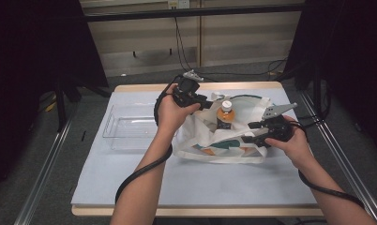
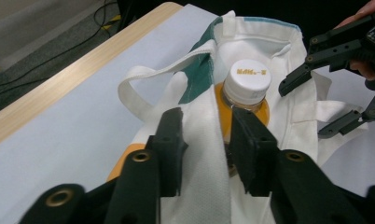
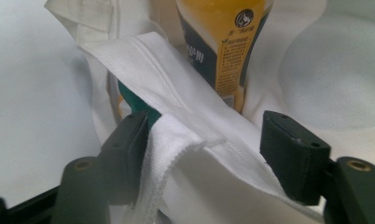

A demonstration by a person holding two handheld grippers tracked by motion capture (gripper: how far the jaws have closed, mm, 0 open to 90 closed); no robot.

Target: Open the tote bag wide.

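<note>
A clear plastic tray lies on the pale sheet that covers the surface, left of the work and apart from it. Cables run over the floor beyond the far edge.

One white cloth bag with green and orange print lies near the middle of the surface, its mouth held up. One bottle of orange drink with a white cap stands upright inside it. In the left gripper view the bottle rises just behind the bag's raised edge, and a white handle loop arches to the left of it. The folded cloth stands between each pair of tongs and the bottle.

There are two tongs, one in each hand. The left tongs sit at the bag's far left rim, the hand wrapped around the grip with the forearm coming up from the bottom edge. In the left gripper view the left tongs stand part open, with a fold of the bag's rim between the jaws; whether the pads press it cannot be told.

The right tongs are at the near right rim, the hand behind them and the wrist turned inward. In the right gripper view the right tongs are spread wide, a seamed band of cloth lying across the gap and touching the left jaw, with the bottle's label just behind.
</note>
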